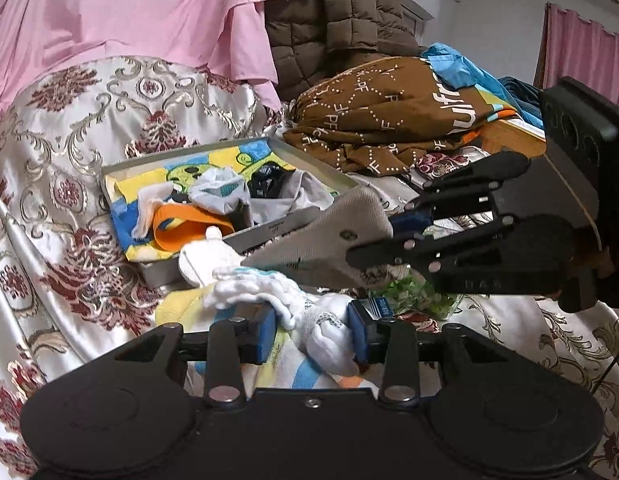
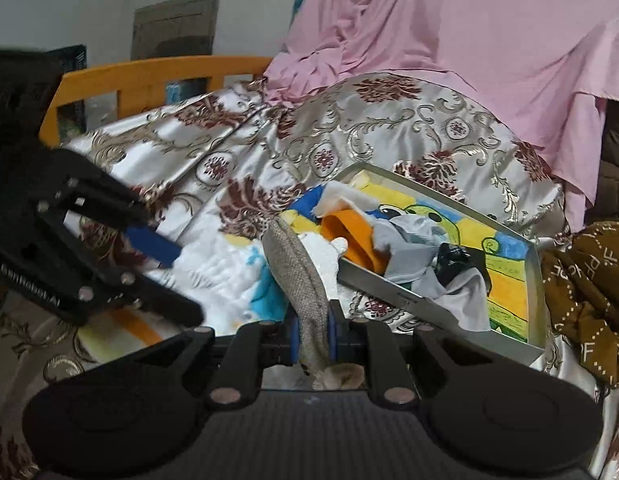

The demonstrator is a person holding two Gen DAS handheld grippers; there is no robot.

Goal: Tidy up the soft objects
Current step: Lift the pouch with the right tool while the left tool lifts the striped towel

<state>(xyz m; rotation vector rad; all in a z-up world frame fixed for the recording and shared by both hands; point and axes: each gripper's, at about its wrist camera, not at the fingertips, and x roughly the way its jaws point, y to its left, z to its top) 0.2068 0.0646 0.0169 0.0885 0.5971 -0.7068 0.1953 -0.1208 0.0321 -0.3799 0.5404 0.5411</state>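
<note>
- We see a bed covered by a glossy satin bedspread [image 1: 69,152] with a maroon and gold floral weave; it lies in soft folds under everything else.
- A smooth pink sheet [image 1: 149,8] drapes behind it, beside a quilted brown jacket [image 1: 341,12].
- A brown patterned cloth [image 1: 381,120] with white dotted marks lies crumpled to the right of the box in the left wrist view.
- A shallow rectangular grey box [image 2: 393,300] rests tilted on the bedspread, lined with a fuzzy cartoon-print towel [image 2: 505,276] in yellow, blue and green. Inside it we make out a heap of small soft pieces: an orange band [image 1: 181,224], grey and white socks, and something black.
- Our right claw [image 2: 312,336] is clamped on a beige sock [image 2: 301,276] of coarse ribbed knit. The sock is flat and long; in the left wrist view its long axis runs from the claw towards the box's near edge, its free end just in front of that edge.
- Our left claw [image 1: 313,332] has its jaws parted around a white sock [image 1: 269,292], a soft bumpy knit with pale blue flecks. One blue pad [image 1: 359,332] touches the bunched end; we cannot tell if the other does. It stretches away from the claw toward the box.
</note>
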